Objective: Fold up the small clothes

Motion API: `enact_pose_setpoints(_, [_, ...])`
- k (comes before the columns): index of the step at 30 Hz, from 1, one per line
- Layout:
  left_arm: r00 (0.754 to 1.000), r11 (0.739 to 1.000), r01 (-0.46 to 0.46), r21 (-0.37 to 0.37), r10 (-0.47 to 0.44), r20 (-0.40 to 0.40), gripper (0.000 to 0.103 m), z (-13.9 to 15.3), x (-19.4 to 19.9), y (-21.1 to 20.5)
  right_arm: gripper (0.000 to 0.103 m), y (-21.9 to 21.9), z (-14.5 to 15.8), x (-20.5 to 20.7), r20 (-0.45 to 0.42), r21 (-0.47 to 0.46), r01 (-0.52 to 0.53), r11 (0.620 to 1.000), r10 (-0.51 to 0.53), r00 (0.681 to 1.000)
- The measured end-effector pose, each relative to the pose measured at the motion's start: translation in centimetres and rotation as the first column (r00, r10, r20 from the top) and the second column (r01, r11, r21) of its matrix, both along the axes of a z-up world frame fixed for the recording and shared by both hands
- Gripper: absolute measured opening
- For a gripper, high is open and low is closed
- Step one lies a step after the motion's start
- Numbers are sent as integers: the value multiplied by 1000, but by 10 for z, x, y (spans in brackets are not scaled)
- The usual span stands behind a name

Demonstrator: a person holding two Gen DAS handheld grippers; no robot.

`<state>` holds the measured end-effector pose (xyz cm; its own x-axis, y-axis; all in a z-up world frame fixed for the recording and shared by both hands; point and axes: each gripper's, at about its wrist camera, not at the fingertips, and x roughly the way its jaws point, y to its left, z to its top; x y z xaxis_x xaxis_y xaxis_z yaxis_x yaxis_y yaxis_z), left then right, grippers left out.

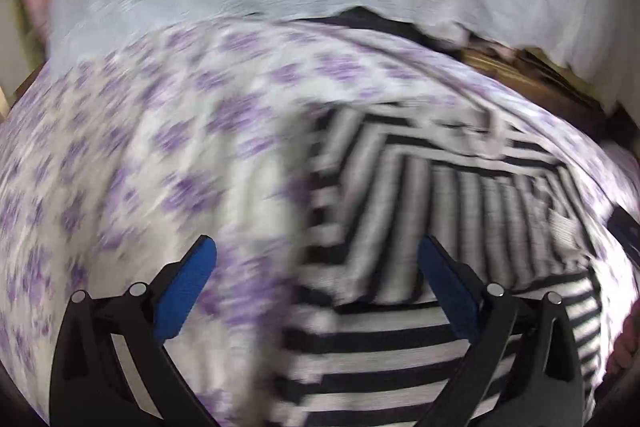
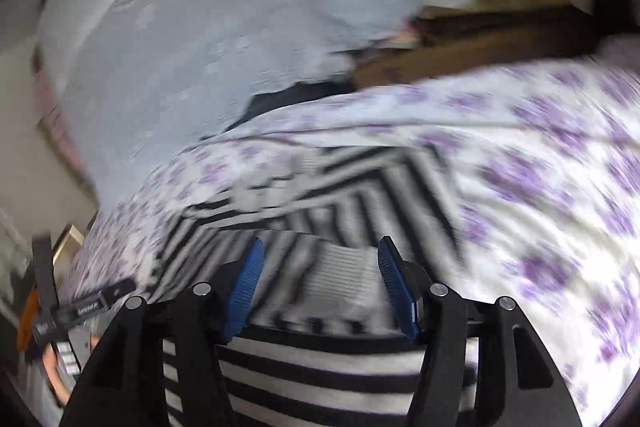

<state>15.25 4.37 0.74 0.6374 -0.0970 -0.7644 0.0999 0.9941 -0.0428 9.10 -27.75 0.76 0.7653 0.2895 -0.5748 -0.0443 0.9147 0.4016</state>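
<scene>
Purple-flowered bedsheet (image 1: 120,155) lies under the striped top (image 1: 400,347); both my hand-held grippers, left (image 1: 316,259) and right (image 2: 320,259), gape apart, risking pinching sheet too.

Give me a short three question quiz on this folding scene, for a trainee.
1. True or false: the left gripper is clamped on the striped garment.
2. What pattern is on the sheet under the garment? A) purple flowers B) red checks C) green dots
3. Fill in: the fingers of the right gripper have ____ pads.

Key: 1 false, it is open; 2 A; 3 blue.
</scene>
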Motion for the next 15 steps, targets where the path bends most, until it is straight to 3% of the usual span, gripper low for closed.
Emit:
enact_pose_setpoints(4, [996, 992, 90, 92, -89, -8, 98, -1, 27, -49, 60, 30, -21, 45, -98, -40, -56, 998, 52, 994])
enact_pose_setpoints(6, [996, 987, 85, 139, -82, -23, 98, -18, 48, -57, 59, 33, -51, 69, -190, -85, -57, 995, 40, 981])
enact_pose_setpoints(7, [998, 981, 41, 188, -32, -54, 99, -41, 65, -56, 59, 34, -62, 75, -178, -112, -69, 991, 49, 983])
enact_pose_setpoints(8, [996, 984, 18, 176, -2, -91, 99, -58, 75, -48, 59, 35, -63, 75, -146, -130, -76, 989, 57, 988])
enact_pose_setpoints(9, [995, 998, -4, 65, 11, -104, 99, -68, 79, -31, 59, 34, -60, 73, -143, -109, -69, 992, 53, 988])
enact_pose_setpoints(11, [994, 1000, -26, 1, 26, -104, 99, -54, 77, -18, 58, 32, -53, 65, -99, -100, -53, 994, 43, 994])
enact_pose_setpoints(13, [999, 999, -38, -20, 38, -38, 98, -40, 62, -8, 59, 28, -39, 49, -17, -119, -28, 993, 26, 1000])
enact_pose_setpoints(15, [1000, 997, 2, -74, -3, -9, 98, -31, 50, -3, 59, 29, -31, 41, 5, -144, -59, 988, 61, 998])
